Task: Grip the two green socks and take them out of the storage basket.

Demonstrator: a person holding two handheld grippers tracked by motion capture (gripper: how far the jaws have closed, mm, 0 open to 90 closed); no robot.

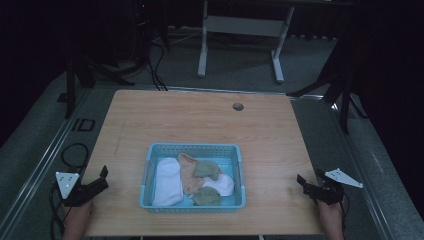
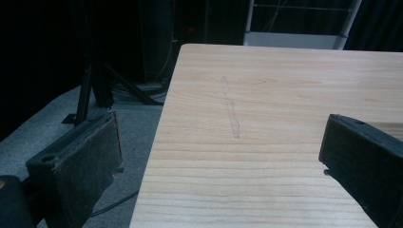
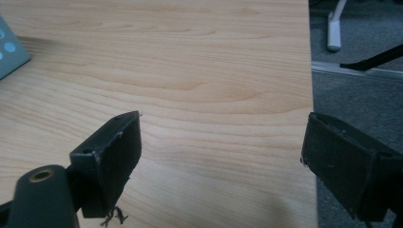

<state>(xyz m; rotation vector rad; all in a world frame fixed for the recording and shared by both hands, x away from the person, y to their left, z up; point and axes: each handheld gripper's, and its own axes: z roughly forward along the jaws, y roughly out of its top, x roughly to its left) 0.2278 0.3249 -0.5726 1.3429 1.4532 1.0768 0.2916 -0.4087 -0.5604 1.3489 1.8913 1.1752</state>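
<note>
Blue basket of socks set mid-bench, between left gripper and right gripper; left slightly nearer. Both jaws spread wide, nothing held.

You can't see most of the pale blue plastic mesh basket from the right gripper view; its corner is cut off at the left edge. In the high view, the peach cloth lies partly hidden under the olive-green cloth, and both your forearms run off the bottom edge.
</note>
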